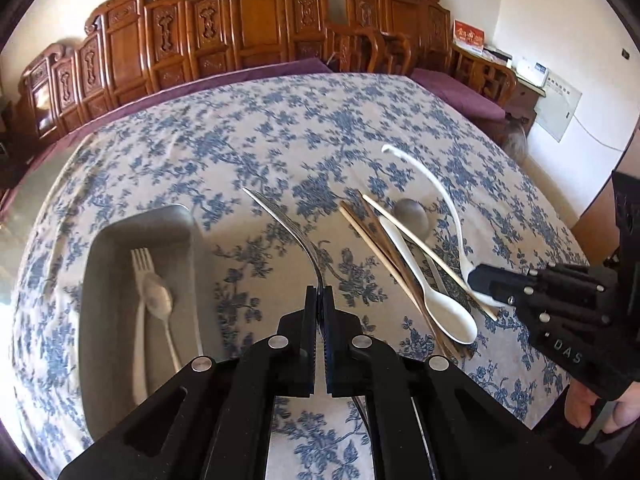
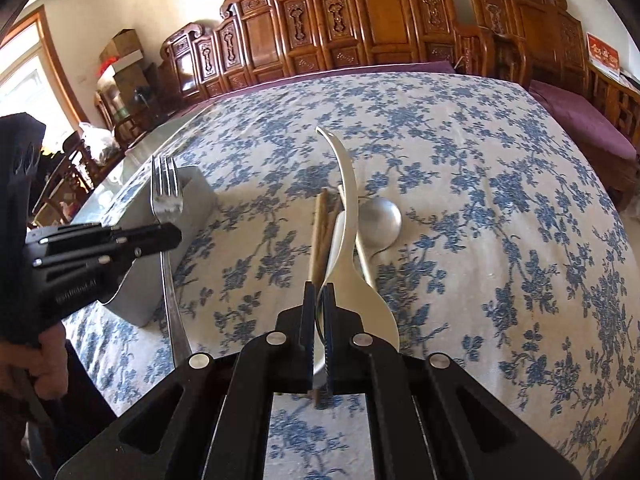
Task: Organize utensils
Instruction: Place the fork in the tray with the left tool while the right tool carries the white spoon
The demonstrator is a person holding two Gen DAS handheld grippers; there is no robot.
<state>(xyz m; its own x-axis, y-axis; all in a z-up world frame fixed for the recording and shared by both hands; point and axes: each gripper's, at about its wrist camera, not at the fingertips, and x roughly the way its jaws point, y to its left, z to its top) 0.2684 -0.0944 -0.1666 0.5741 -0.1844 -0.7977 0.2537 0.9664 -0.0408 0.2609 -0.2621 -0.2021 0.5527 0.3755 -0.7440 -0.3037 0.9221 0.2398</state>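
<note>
Grey tray point(image 1: 100, 264), lower left: white fork, metal spoon already in. Left tongs point(image 1: 319, 296) clamped on steel fork point(image 1: 280, 220), lifted. Right tongs point(image 2: 319, 300) clamped on white ladle point(image 2: 348, 208). Chopsticks point(image 1: 376, 240), white spoon point(image 1: 432, 296), grey spoon point(image 1: 412, 216) left on table point(image 1: 280, 120).

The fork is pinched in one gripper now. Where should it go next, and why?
Probably carry it left and over the grey tray, then let go. The left gripper is shut on the metal fork, lifted off the tablecloth, and the tray already holds a white fork and a spoon. The right gripper holds a white ladle.
</note>
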